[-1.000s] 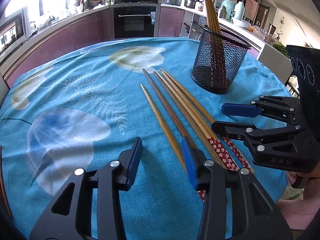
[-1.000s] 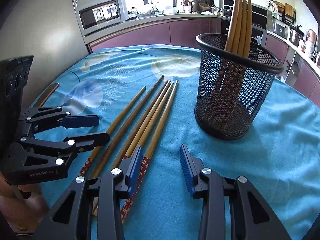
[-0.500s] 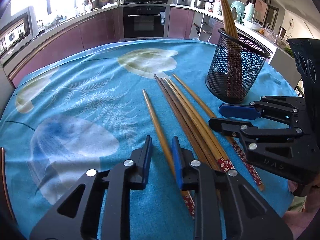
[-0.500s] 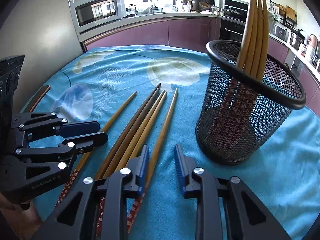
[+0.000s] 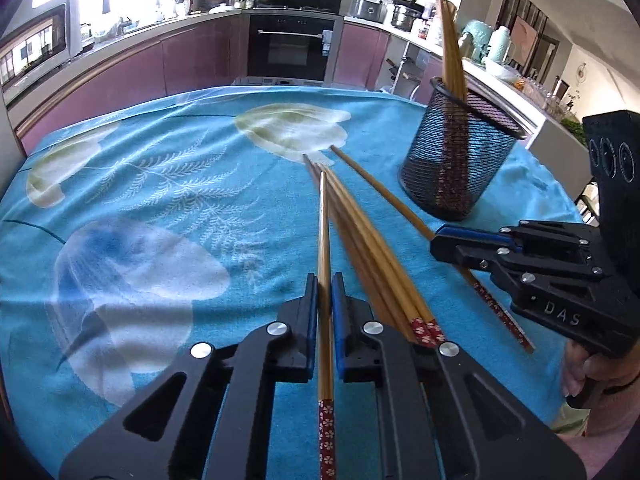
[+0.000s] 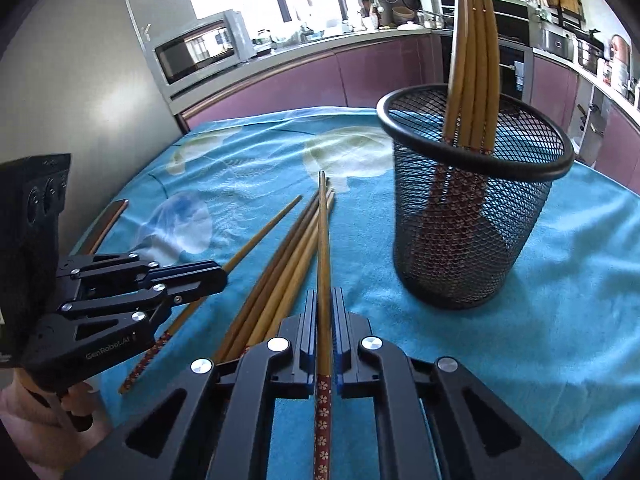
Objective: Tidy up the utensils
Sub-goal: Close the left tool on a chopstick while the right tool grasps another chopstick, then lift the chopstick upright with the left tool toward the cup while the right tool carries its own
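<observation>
1. The left gripper point(image 5: 325, 300) is pitched downward over the blue tablecloth point(image 5: 160, 184), and its jaws are clamped on a single chopstick point(image 5: 325, 240).
2. This left-held chopstick is seen running straight ahead between the blue pads, with its red patterned end behind the jaws, toward the camera.
3. The right gripper point(image 6: 325, 312) is held at a similar downward pitch, and its jaws are clamped on a second chopstick point(image 6: 323, 248), whose red patterned end likewise lies behind the jaws.
4. A hand point(image 5: 592, 376) is visible at the handle of the right gripper in the left wrist view.
5. A loose bundle of chopsticks point(image 5: 372, 248) is left lying on the cloth between the two grippers.
6. The black mesh holder point(image 6: 472, 216) is stood upright on the cloth, ahead and to the right of the bundle; several chopsticks point(image 6: 474, 52) are leaned inside it, tips upward.
7. Compared with one second ago, both sets of jaws have just been closing: they were spread apart then, with nothing pressed between them, and each is now closed on a chopstick.
8. The left-held chopstick was formerly lying apart at the left of the bundle; it is now aligned between the pads.
</observation>
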### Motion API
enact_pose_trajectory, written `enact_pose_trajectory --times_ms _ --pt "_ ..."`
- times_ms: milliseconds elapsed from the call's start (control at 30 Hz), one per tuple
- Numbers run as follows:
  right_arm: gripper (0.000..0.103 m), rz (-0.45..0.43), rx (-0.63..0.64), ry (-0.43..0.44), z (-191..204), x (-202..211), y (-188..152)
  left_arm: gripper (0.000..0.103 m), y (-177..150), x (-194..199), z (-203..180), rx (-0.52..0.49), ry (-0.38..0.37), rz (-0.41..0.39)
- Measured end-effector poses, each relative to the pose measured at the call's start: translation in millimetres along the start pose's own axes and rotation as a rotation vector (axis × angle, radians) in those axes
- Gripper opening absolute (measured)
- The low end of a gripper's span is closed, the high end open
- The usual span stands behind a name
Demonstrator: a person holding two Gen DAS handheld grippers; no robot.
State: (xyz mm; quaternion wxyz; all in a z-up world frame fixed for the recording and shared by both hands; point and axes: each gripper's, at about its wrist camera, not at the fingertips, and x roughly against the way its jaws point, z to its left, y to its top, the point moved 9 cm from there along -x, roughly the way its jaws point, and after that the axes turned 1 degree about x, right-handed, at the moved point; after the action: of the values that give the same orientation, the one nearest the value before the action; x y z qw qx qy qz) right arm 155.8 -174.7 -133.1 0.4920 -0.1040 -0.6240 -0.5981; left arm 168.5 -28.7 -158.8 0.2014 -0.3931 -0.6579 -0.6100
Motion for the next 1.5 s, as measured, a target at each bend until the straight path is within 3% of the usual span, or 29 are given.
enact_pose_trajectory --times_ms 200,600,867,1067,1500 --pt "0.006 0.029 0.042 0.035 14 0 -5 0.008 -3 1 -12 -0.032 -0.035 0.01" --pt "0.008 0.069 0.054 0.026 14 -19 -8 0.013 -8 -11 -12 -0.053 -0.036 0.047" --pt "0.006 0.061 0.048 0.023 12 -20 -6 0.008 -3 -15 -12 -0.048 -0.021 0.049" --pt "0.006 0.01 0.033 0.037 8 -2 -2 0.007 2 -3 -14 -0.033 -0.056 0.026" --pt "0.006 -0.173 -0.005 0.046 -6 67 23 0.007 40 55 -41 -0.048 -0.21 -0.093"
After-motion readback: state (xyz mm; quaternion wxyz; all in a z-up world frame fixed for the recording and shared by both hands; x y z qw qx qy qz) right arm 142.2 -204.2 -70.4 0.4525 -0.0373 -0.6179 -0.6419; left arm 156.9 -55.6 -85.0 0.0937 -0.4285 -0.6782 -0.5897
